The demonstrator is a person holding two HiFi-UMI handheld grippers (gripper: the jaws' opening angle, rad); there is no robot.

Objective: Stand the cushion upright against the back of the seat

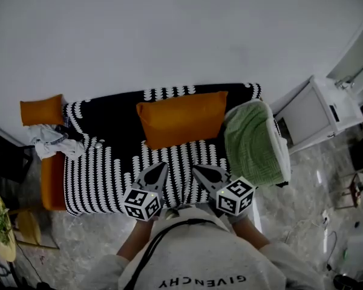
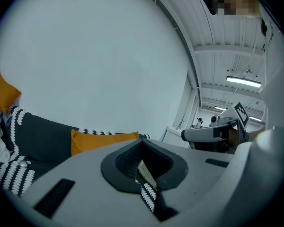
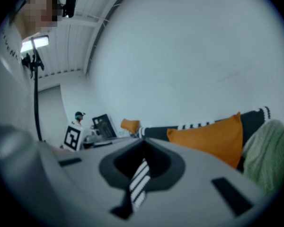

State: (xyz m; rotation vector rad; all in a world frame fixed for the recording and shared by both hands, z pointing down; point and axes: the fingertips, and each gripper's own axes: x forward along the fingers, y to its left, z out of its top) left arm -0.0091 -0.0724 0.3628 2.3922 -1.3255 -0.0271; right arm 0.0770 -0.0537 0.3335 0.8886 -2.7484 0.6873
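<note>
I am holding the jaws of my left gripper and my right gripper pressed together with nothing between them. Only the pattern of the sofa cover is showing through each slit. Both grippers are hovering side by side over the front of the seat, tips pointing toward the backrest. Each one is carrying a marker cube, two in all, the left and the right.

Ahead of the jaws, across a strip of black-and-white cover, the orange cushion is standing on its long edge and leaning against the middle of the backrest. A green blanket is draping over the sofa's right arm, just beside the cushion's right corner. A second orange cushion is sitting well apart on the left end, making two orange cushions. Next to that one, a crumpled white-and-grey cloth is spilling over the edge of the cover.

A white cabinet is standing to the right of the sofa against the pale wall. A small round table with greenery on it is showing at the lower left, on the marbled floor. Across my white shirt, the word GIVENCHY is reading upside down from the head view.
</note>
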